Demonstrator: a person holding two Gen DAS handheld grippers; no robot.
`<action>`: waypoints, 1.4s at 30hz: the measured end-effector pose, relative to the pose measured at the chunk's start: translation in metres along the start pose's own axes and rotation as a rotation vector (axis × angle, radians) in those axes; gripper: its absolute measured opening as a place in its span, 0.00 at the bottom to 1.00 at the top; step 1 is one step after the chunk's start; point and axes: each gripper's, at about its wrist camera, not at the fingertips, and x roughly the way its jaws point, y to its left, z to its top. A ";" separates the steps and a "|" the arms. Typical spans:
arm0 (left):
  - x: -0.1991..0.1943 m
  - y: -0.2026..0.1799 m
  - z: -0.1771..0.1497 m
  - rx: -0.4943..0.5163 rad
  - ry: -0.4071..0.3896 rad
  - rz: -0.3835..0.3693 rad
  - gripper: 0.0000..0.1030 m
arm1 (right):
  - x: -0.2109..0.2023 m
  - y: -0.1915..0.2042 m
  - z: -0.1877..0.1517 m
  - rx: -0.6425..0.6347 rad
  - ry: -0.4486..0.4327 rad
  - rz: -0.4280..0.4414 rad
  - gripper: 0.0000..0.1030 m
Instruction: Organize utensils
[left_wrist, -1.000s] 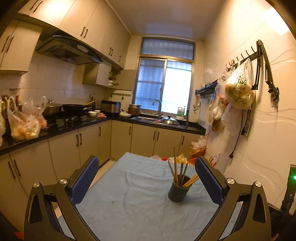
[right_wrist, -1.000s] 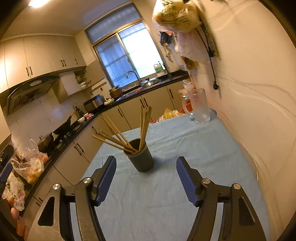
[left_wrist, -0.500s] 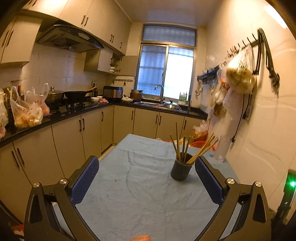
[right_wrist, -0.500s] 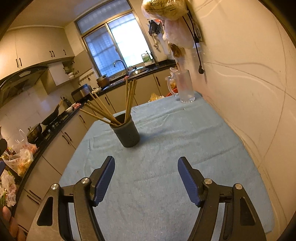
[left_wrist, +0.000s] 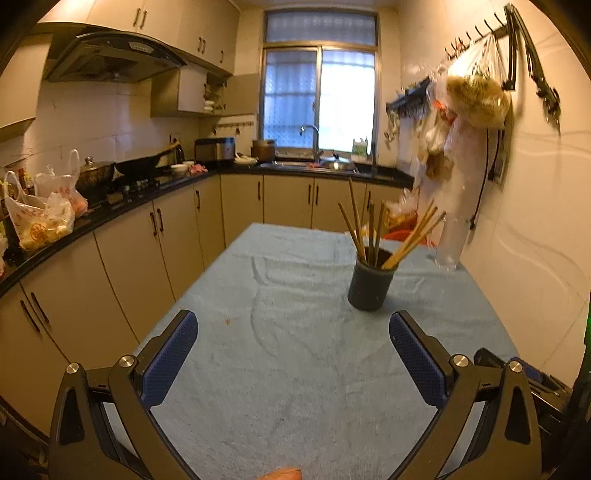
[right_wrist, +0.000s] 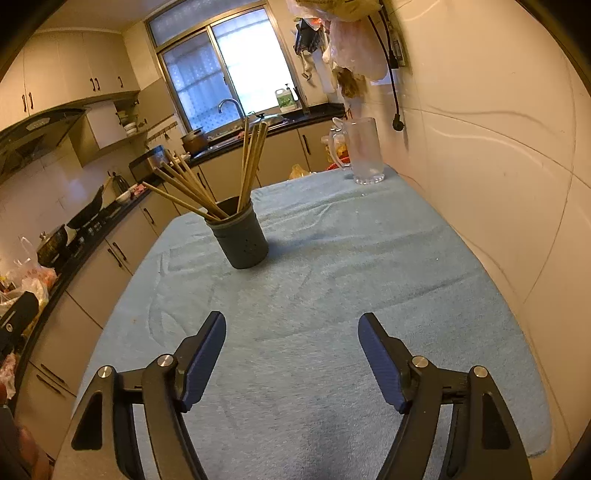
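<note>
A dark grey utensil cup (left_wrist: 371, 282) (right_wrist: 240, 240) stands on the light blue towel (left_wrist: 295, 369) (right_wrist: 332, 295) that covers the table. Several wooden chopsticks (left_wrist: 369, 229) (right_wrist: 207, 184) lean out of it in different directions. My left gripper (left_wrist: 293, 325) hovers over the near part of the towel, open and empty, with the cup ahead and slightly right. My right gripper (right_wrist: 291, 323) is also well short of the cup, which sits ahead and to its left. Its jaws are opening, with nothing between them.
A clear glass pitcher (right_wrist: 360, 151) (left_wrist: 452, 240) stands at the table's far right corner by the wall (right_wrist: 498, 166). Plastic bags (left_wrist: 469, 96) hang from wall hooks above it. Kitchen cabinets and a black counter (left_wrist: 110, 210) run along the left. A fingertip (left_wrist: 282, 473) shows at the left view's bottom edge.
Both grippers have sunk and tilted down toward the table, so the cup and towel show larger and more from above. The right jaws have widened slightly.
</note>
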 end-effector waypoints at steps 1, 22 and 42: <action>0.004 -0.001 -0.002 0.005 0.013 -0.003 1.00 | 0.002 0.001 0.000 -0.004 0.003 -0.003 0.77; 0.078 0.005 -0.036 0.050 0.237 0.042 1.00 | 0.047 0.007 -0.007 -0.054 0.089 -0.089 0.79; 0.104 0.010 -0.049 0.027 0.330 0.015 1.00 | 0.064 0.009 -0.011 -0.074 0.123 -0.112 0.79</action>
